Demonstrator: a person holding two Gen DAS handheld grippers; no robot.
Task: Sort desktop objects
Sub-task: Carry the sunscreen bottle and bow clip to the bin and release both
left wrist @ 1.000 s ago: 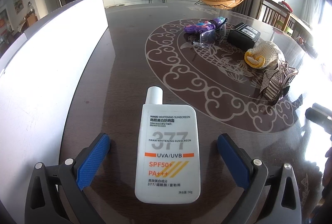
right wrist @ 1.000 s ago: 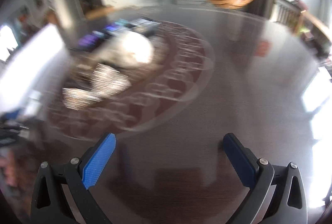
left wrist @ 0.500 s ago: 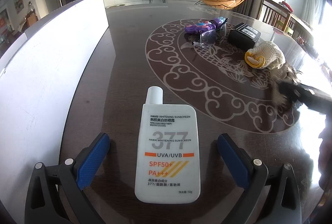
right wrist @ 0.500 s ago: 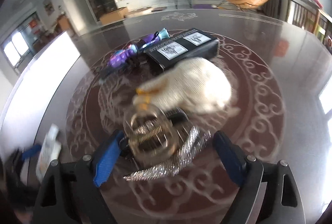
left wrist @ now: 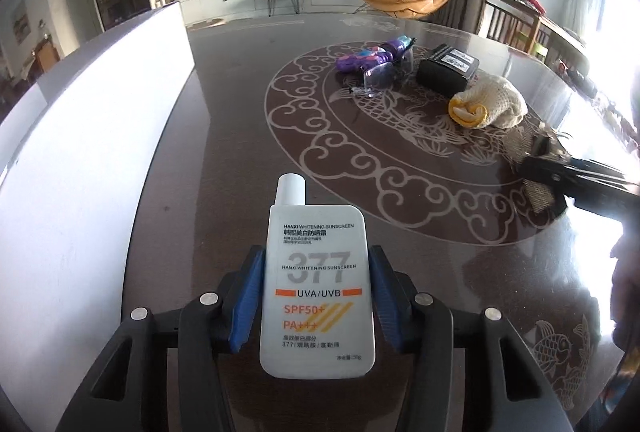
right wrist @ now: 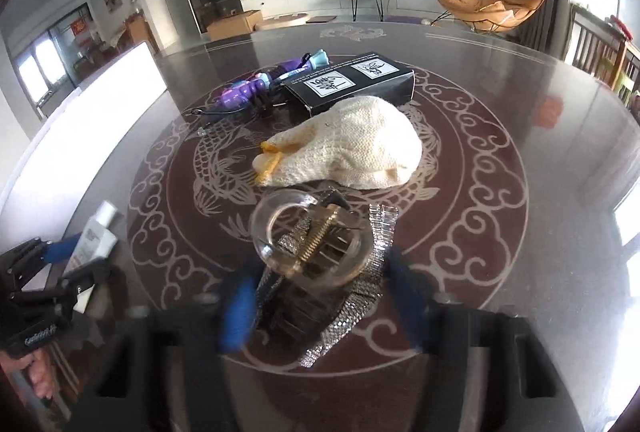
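A white sunscreen bottle [left wrist: 316, 292] lies flat on the dark table [left wrist: 232, 119], cap pointing away. My left gripper [left wrist: 316, 252] is closing on it, and both blue pads [left wrist: 250, 296] press its long sides. In the right wrist view a clear, glittery hair claw clip [right wrist: 316, 244] lies between the fingers of my right gripper [right wrist: 322, 272]. Those jaws are closing, and the blurred pads [right wrist: 238, 312] stand just beside the clip. The right gripper's black frame [left wrist: 580, 179] shows at the right edge of the left wrist view.
Beyond the clip lie a cream knitted glove with a yellow cuff [right wrist: 360, 147], a black box [right wrist: 360, 83], a purple toy [right wrist: 256, 87] and clear glasses [left wrist: 380, 75]. A white board [left wrist: 100, 131] runs along the table's left side. A hand [right wrist: 36, 384] holds the left gripper.
The left jaws have closed from wide open onto the bottle's sides. My right gripper has swung over to the hair clip and its jaws have narrowed around it.
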